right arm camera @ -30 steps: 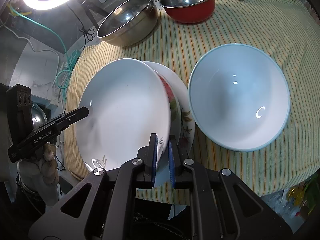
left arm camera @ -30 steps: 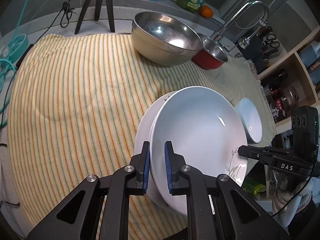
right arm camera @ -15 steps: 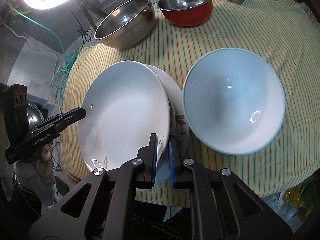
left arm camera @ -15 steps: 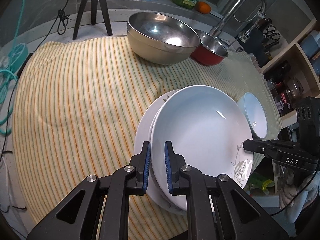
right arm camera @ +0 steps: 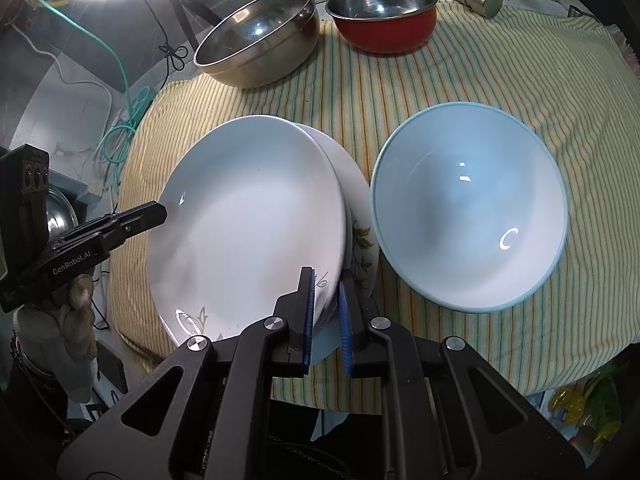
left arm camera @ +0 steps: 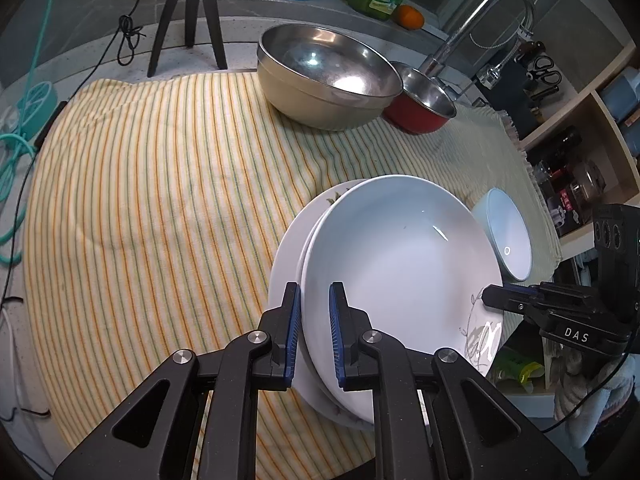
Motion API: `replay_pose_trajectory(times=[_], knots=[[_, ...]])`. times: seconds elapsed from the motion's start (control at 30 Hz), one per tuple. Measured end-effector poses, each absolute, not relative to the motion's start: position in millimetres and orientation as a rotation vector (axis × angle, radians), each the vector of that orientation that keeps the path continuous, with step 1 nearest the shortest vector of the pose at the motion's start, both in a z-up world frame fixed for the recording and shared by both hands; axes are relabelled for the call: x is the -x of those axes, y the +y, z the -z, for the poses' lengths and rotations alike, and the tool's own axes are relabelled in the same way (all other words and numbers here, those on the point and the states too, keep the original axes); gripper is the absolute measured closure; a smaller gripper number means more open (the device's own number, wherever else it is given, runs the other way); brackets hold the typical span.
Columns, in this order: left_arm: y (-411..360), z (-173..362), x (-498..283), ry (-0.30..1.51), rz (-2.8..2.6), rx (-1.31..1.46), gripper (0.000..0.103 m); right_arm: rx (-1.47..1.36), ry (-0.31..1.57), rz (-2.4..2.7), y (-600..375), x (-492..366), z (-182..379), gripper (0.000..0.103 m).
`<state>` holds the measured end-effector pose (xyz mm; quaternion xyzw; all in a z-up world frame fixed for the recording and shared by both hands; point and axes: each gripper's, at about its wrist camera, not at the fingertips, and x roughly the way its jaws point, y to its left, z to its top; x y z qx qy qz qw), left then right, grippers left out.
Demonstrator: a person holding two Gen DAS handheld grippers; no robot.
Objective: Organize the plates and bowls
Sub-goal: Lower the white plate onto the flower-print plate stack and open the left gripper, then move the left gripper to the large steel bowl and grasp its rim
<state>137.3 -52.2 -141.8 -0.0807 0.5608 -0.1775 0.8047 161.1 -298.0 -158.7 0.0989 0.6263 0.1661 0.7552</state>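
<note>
A white deep plate (left arm camera: 400, 264) (right arm camera: 248, 220) hangs tilted over a flowered plate (left arm camera: 288, 264) (right arm camera: 362, 240) that lies on the striped cloth (left arm camera: 160, 200). My left gripper (left arm camera: 314, 320) (right arm camera: 160, 212) is shut on the white plate's left rim. My right gripper (right arm camera: 325, 304) (left arm camera: 486, 298) has the opposite rim between its blue pads; its jaws are just starting to open. A light blue bowl (right arm camera: 468, 216) (left arm camera: 508, 240) stands upright on the cloth just right of the plates.
A large steel bowl (left arm camera: 328, 76) (right arm camera: 256, 40) and a red pot (left arm camera: 420, 108) (right arm camera: 384, 16) stand at the back of the cloth. Behind them are a faucet (left arm camera: 480, 20) and a tripod (left arm camera: 188, 20). Shelves (left arm camera: 580, 160) line the right side.
The white plate has settled a little lower and covers more of the flowered plate. Both grippers have kept their places at its rim.
</note>
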Motion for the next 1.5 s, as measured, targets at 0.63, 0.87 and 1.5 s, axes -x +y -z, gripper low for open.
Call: replay_pose_trajectory(times=[0.63,0.87,1.5], knots=[[-24,123,-142,1.152,0.344,0.235,0.082,-0.204,1.332,-0.394,-292,-158,136,0.064],[-3,107,-151,1.11,0.311,0.261,0.074,-0.259,1.255,-0.441,-290,-168,107,0.063],[18,67,-195,0.989,0.304,0.293,0.073,-0.344,1.079,-0.462,-272,-229,62,0.049]])
